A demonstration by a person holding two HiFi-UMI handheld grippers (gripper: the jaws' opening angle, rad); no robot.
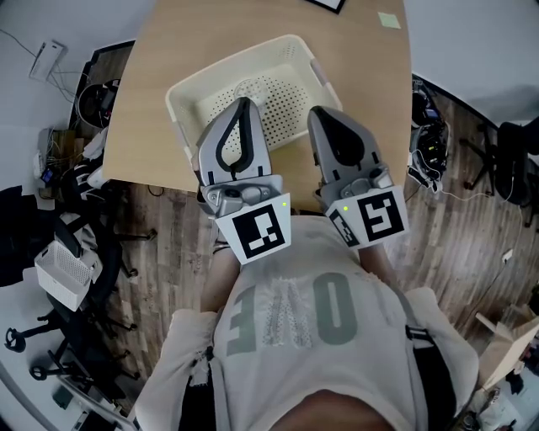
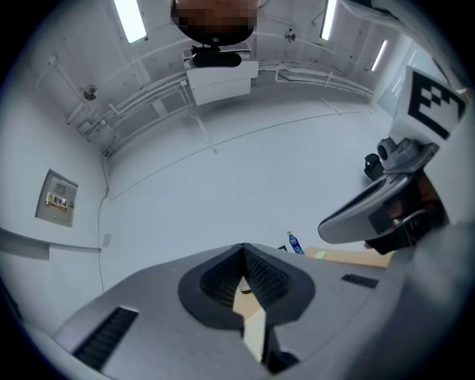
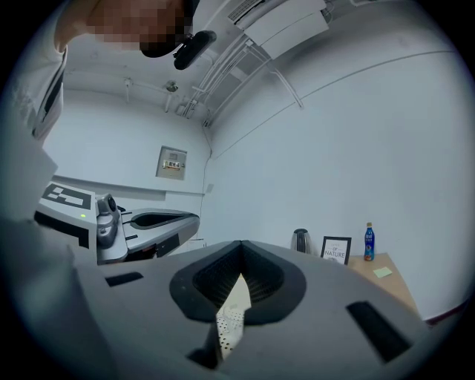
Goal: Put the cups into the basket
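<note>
A cream perforated basket stands on the wooden table, and what I can see of its inside holds nothing. No cup shows in any view. My left gripper hovers over the basket's near left part, shut and holding nothing. My right gripper hangs beside it over the near right rim, shut too. In the left gripper view the jaws meet in a point and the right gripper shows at the right. In the right gripper view the jaws meet, with the basket's holed wall seen below them.
A green sticky note lies at the table's far right. A blue bottle, a framed picture and a kettle stand at the far end. Chairs and clutter crowd the floor to the left.
</note>
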